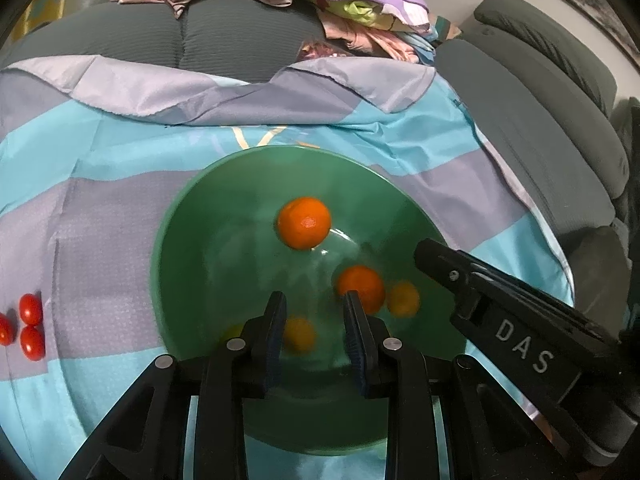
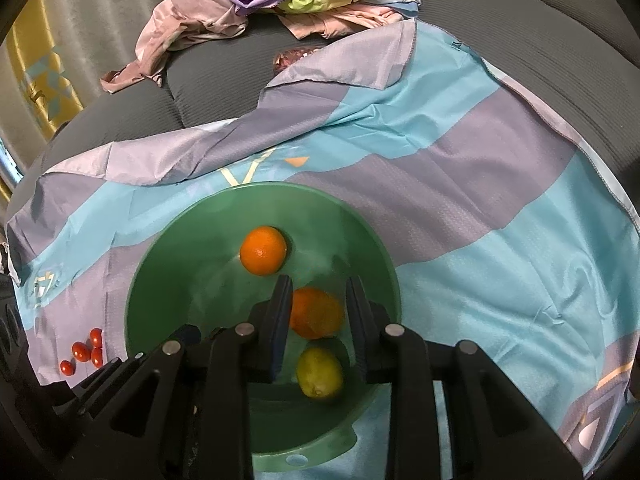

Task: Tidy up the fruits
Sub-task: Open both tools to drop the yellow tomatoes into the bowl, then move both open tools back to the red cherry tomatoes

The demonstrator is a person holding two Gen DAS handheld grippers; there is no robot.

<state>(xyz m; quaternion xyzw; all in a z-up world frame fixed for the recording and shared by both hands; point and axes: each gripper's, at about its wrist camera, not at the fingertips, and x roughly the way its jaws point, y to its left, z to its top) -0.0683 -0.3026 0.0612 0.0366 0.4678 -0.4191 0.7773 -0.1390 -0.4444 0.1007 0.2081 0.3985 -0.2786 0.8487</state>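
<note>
A green bowl (image 1: 192, 248) sits on a blue and lilac cloth; it also shows in the right wrist view (image 2: 160, 264). It holds one orange (image 1: 304, 223) (image 2: 263, 250) at the far side and a second orange (image 1: 359, 288) (image 2: 316, 313) nearer. A lemon (image 2: 319, 373) lies at the near side. My left gripper (image 1: 316, 312) is open and empty above the bowl. My right gripper (image 2: 318, 300) is open above the bowl, its fingers either side of the second orange, apart from it. Small red tomatoes (image 1: 31, 326) (image 2: 86, 350) lie on the cloth left of the bowl.
The cloth (image 2: 500, 240) covers a grey sofa seat (image 1: 200, 36). A heap of clothes (image 1: 360, 4) lies on the sofa back. A sofa arm (image 1: 560, 120) stands to the right. Faint orange reflections show in the bowl.
</note>
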